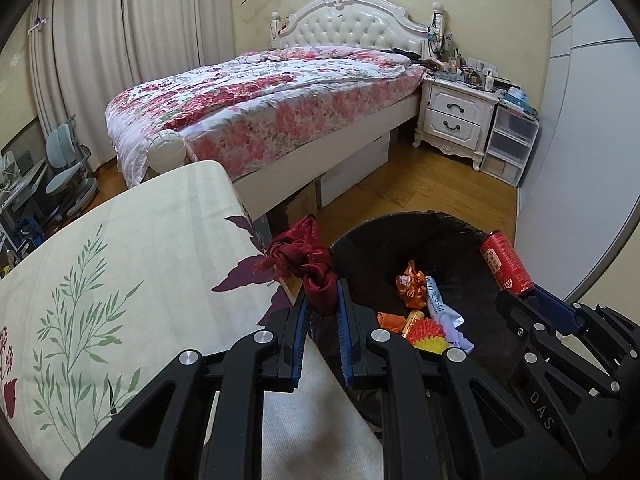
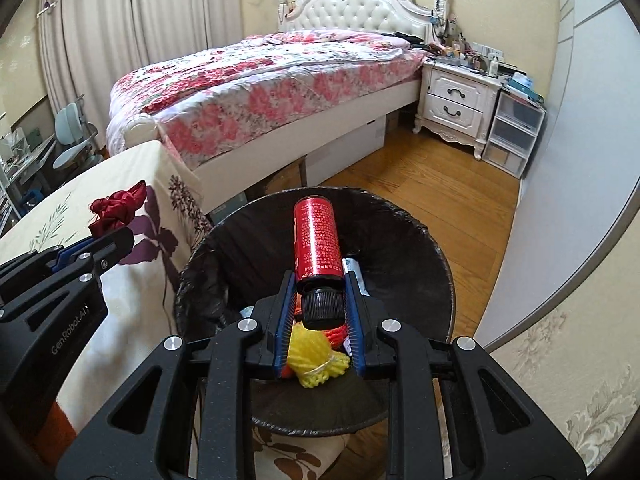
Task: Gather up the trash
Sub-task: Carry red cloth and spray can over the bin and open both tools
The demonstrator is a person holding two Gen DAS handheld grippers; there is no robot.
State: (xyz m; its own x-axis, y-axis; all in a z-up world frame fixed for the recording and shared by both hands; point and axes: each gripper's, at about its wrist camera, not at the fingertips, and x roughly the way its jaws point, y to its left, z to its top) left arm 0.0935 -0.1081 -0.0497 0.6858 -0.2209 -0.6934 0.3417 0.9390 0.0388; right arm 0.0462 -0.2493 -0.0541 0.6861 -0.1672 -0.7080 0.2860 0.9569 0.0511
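Note:
My left gripper (image 1: 322,294) is shut on a crumpled dark red cloth (image 1: 302,258), held at the table's edge beside the bin; the cloth also shows in the right wrist view (image 2: 116,208). My right gripper (image 2: 318,280) is shut on a red can with a black cap (image 2: 316,236), held over the black-lined trash bin (image 2: 420,240). The can also shows in the left wrist view (image 1: 506,262). The bin (image 1: 360,236) holds orange wrappers (image 1: 410,284), a blue-white wrapper (image 1: 440,308) and a yellow-red spiky net (image 1: 430,332).
A table with a floral cloth (image 1: 120,260) lies to the left of the bin. A bed with a pink floral quilt (image 1: 260,96) stands behind, with a white nightstand (image 1: 456,116) and plastic drawers (image 1: 508,144) at the right. Wooden floor (image 1: 432,188) lies between.

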